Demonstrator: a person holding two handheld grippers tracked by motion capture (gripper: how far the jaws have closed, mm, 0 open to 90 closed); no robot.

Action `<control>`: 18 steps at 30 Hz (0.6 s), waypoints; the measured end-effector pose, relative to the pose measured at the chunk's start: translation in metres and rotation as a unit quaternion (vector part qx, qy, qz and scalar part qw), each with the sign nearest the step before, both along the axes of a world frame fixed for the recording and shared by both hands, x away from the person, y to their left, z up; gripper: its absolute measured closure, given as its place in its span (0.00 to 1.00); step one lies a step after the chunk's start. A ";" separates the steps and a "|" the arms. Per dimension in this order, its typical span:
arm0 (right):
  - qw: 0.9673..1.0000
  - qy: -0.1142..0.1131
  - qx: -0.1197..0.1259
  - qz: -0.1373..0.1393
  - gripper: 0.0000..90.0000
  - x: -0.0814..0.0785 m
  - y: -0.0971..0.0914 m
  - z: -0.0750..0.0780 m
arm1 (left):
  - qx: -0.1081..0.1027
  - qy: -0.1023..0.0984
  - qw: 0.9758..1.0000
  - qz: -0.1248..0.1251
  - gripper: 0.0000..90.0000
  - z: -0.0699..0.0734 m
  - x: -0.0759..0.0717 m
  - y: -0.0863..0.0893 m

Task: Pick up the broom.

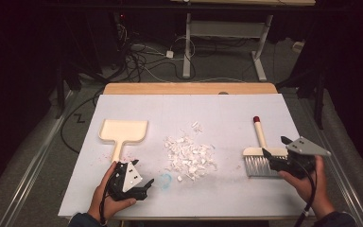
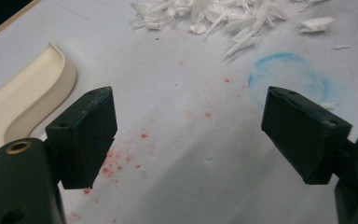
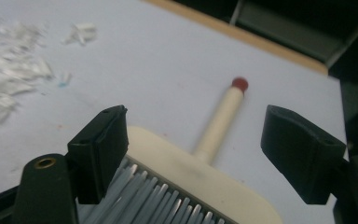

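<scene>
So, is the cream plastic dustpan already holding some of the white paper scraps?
No, the cream plastic dustpan lies bare in the high view, and the white paper scraps sit in a pile apart from it on the table.

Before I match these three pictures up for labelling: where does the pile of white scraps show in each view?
High view: the pile of white scraps lies mid-table, between the dustpan and the brush.
Left gripper view: along the top edge, beyond the open jaws.
Right gripper view: at the left edge, blurred, left of the brush.
Shared landmark: the white table sheet under everything.
</scene>
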State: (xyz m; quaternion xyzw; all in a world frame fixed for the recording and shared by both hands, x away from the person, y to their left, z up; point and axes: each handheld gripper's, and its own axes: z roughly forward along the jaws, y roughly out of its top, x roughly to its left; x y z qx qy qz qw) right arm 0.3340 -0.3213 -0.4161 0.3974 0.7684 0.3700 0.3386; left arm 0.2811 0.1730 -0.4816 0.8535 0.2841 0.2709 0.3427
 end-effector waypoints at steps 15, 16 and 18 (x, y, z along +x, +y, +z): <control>0.965 0.240 0.020 -0.108 0.44 0.110 -0.003 -0.038 | 0.000 0.008 1.000 -0.005 0.19 -0.002 0.004 -0.003; 0.964 0.242 0.017 -0.107 0.47 0.112 -0.003 -0.040 | 0.000 0.008 1.000 -0.006 0.19 -0.002 0.003 -0.004; 0.964 0.242 -0.002 -0.113 0.53 0.112 0.000 -0.039 | 0.001 0.007 1.000 -0.009 0.19 -0.001 0.002 -0.004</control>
